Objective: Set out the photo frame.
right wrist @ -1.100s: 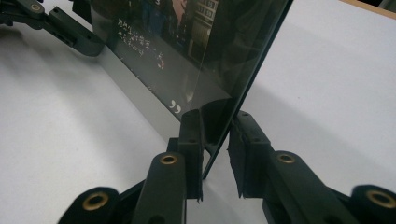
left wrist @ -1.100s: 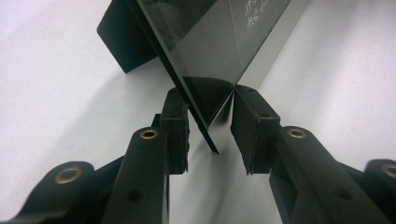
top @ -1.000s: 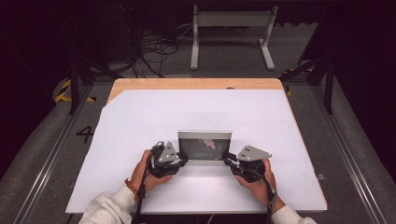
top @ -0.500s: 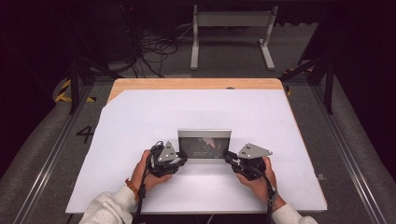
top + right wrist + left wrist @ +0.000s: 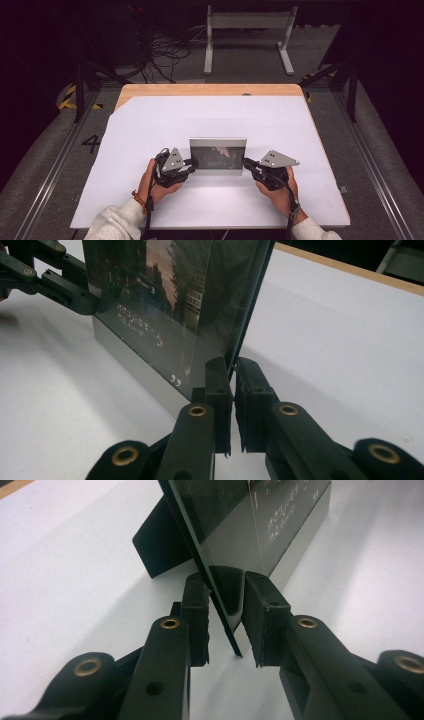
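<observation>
**A:** What was each claw doing with the picture frame (image 5: 218, 157)?

**B:** The left claw (image 5: 226, 622) straddled the frame's near edge. Its jaws had just been closing, with the glass panel between them; one pad looked to be against the back, the other not quite on the front. So I'd call it not yet clamped. The right claw (image 5: 233, 390) had also just been closing, and its pads pinched the opposite edge of the frame with almost no gap left.

**A:** Why hold it at both ends?

**B:** My guess: the frame stood upright on the desk (image 5: 150, 125), leaning on its back stand (image 5: 160, 545), directly between the two claws. Taking both side edges would keep the thin glass from twisting or tipping if lifted.

**A:** Anything around it?

**B:** Little. White desk surface lay on every side of the claws. Beyond the frame, well apart, ran the desk's wooden far edge (image 5: 210, 90), then floor cables (image 5: 165, 50) and a grey stand (image 5: 247, 30). The only thing close was the back stand, just behind the left claw's tips; it could catch a jaw.
</observation>
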A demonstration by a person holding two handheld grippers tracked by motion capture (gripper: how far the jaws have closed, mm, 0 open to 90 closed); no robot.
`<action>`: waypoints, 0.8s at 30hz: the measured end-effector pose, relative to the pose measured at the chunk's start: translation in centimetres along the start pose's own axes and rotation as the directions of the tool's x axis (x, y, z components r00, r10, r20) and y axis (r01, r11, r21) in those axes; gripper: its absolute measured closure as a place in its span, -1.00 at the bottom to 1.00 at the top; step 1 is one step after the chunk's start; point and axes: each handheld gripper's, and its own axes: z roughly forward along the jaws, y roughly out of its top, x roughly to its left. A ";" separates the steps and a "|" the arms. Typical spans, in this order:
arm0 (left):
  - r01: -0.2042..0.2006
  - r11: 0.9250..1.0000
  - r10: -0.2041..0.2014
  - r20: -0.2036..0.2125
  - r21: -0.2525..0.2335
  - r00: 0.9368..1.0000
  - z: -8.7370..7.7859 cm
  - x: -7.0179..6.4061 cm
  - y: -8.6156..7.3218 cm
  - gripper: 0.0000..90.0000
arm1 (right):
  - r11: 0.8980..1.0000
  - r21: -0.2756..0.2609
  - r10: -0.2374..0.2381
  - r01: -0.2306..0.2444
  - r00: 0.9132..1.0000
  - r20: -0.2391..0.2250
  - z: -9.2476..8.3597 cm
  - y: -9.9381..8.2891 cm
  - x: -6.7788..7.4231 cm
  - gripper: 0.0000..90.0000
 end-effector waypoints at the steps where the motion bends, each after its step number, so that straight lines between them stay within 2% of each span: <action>1: -0.002 1.000 0.002 -0.002 0.002 1.000 0.0 0.0 0.0 0.63 | 1.000 0.000 0.001 -0.001 1.000 -0.002 0.1 0.0 0.0 0.91; 12: 0.014 1.000 -0.014 0.015 0.000 1.000 0.0 0.3 -0.1 0.62 | 1.000 0.015 -0.005 0.006 1.000 -0.005 0.4 -0.2 0.1 0.92; 15: 0.007 1.000 -0.007 0.003 0.002 1.000 -0.2 0.2 0.0 0.63 | 1.000 0.016 -0.007 0.007 1.000 -0.012 0.3 -0.2 0.1 0.89; 18: 0.014 0.999 -0.014 -0.004 -0.030 1.000 -0.5 0.4 0.1 0.62 | 1.000 0.008 -0.018 0.018 1.000 -0.011 0.0 0.0 0.1 0.89; 24: 0.042 0.994 -0.043 -0.010 -0.102 0.999 -1.5 1.0 0.9 0.57 | 1.000 -0.026 0.015 -0.015 1.000 -0.013 -0.2 0.5 -0.3 0.67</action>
